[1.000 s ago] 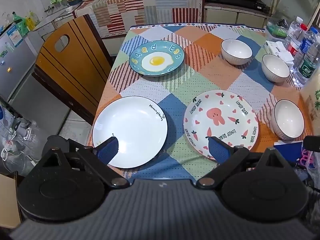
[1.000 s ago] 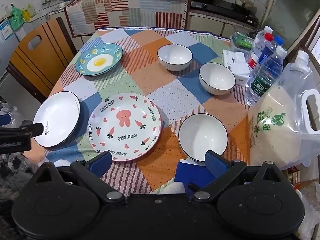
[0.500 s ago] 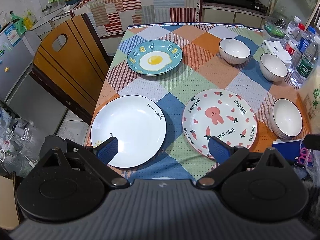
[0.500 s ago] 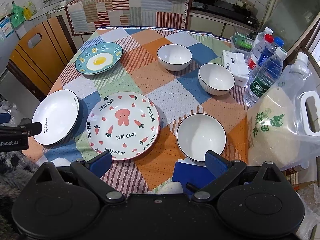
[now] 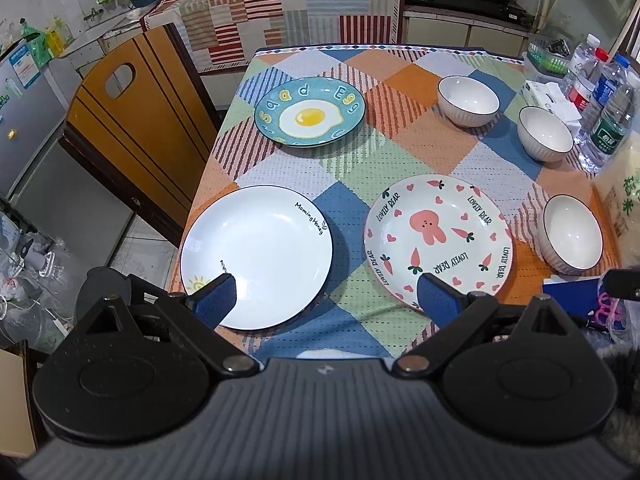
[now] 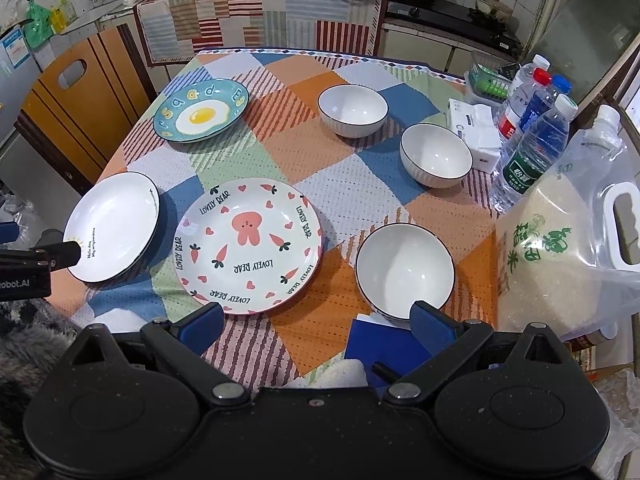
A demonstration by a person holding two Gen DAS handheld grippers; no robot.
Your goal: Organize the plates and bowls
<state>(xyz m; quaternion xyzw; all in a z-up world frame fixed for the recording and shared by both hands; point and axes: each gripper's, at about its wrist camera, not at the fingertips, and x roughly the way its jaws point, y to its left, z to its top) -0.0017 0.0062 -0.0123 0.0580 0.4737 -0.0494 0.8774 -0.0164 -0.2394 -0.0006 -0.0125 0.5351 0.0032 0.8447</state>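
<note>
Currently, three plates and three bowls lie separately on the bench (image 6: 344, 200), none stacked, so by this layout the organizing has not begun. The white plate (image 5: 256, 256) sits directly ahead of the left gripper (image 5: 326, 304), under its left fingertip. The rabbit plate (image 5: 438, 236) sits ahead of the same gripper, under its right fingertip, and just beside the white plate without touching it. The egg plate (image 5: 310, 114) lies farther ahead, well apart from both.

The near bowl (image 6: 404, 270) sits just ahead of the right gripper (image 6: 318, 326), at its right fingertip. The middle bowl (image 6: 436, 156) and far bowl (image 6: 353, 110) lie farther ahead, each apart from the others.

Both grippers have their jaws spread wide and hold nothing; neither touches any dish.

Remaining work, judging from the task: gather the three plates into one stack and nest the three bowls. Water bottles (image 6: 534, 148) and a rice bag (image 6: 560, 248) crowd the bench to the right of the right gripper, limiting clearance near the bowls.
</note>
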